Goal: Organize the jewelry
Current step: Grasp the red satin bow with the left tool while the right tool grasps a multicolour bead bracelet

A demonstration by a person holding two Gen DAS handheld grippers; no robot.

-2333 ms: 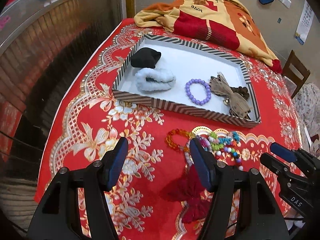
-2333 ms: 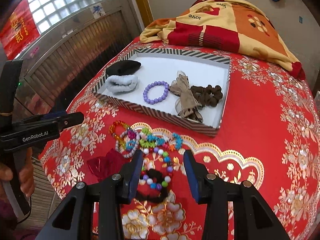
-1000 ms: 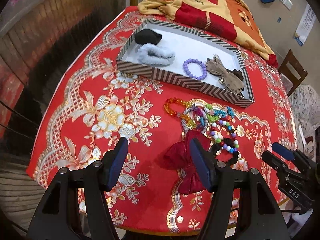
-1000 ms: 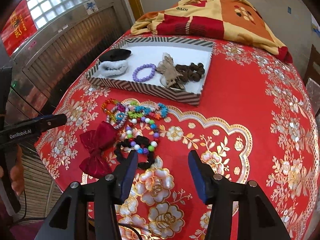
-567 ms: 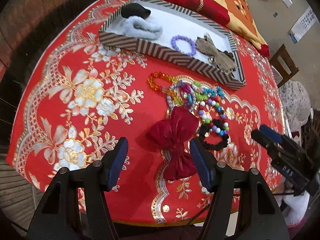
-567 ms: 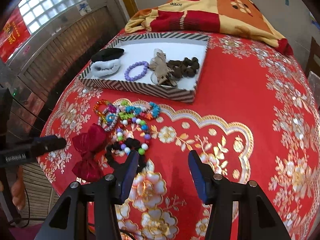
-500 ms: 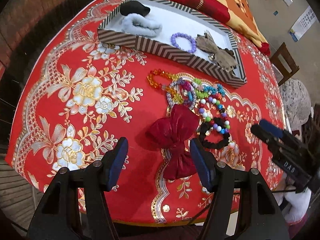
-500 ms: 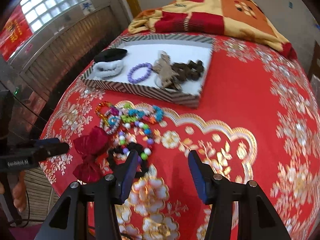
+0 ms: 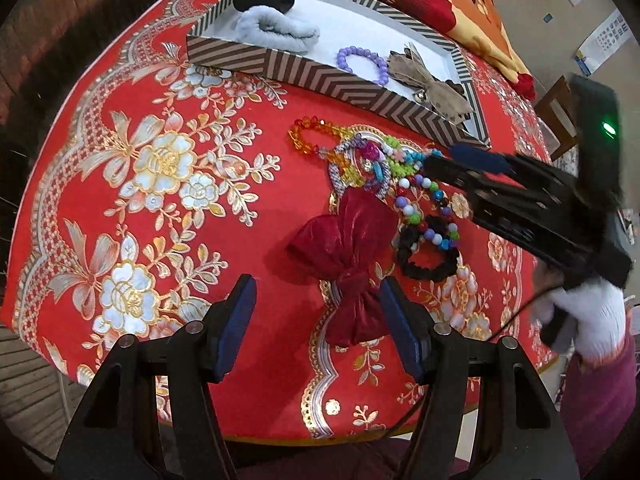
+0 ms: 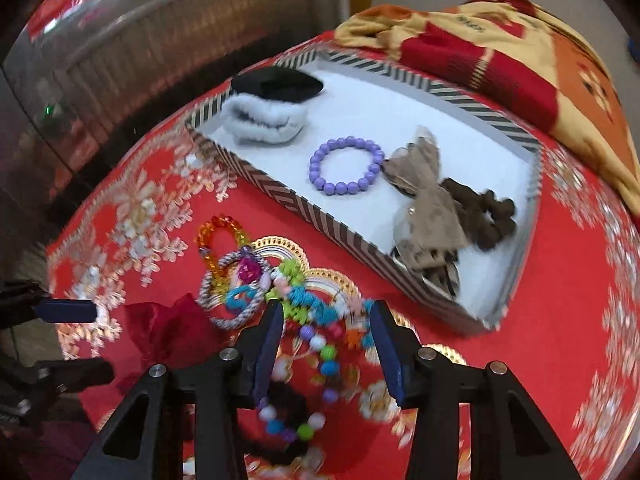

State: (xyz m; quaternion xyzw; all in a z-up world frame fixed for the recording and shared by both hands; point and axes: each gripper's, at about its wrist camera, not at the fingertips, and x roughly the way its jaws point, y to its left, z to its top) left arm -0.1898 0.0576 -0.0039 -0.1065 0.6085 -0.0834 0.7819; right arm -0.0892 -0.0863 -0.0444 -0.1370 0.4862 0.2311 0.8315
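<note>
Right wrist view: the right gripper [image 10: 324, 336] has its fingers at a middling gap, and they have just been closing in. Between them lies a multicoloured bead strand [image 10: 320, 350], part of the bracelet heap [image 10: 256, 280] on the red flowered desk [image 10: 560, 280]; whether the pads touch it I cannot tell through the blur. Near the fingers lies a black scrunchie [image 10: 280, 396]. Left of the heap is a dark red velvet bow [image 10: 168, 332].

Farther off stands a striped tray [image 10: 360, 248] with a white floor, holding a black scrunchie, a white fluffy band [image 10: 262, 122], a purple bead bracelet [image 10: 346, 166], a beige bow [image 10: 424, 196] and a brown scrunchie [image 10: 484, 212]. A patterned blanket [image 10: 500, 48] lies beyond.

Left wrist view: the left gripper [image 9: 316, 322] is spread wide above the near tail of the velvet bow [image 9: 344, 256], gripping nothing. The right gripper [image 9: 472, 164] reaches over the heap from the right, held in a white-gloved hand [image 9: 588, 320].
</note>
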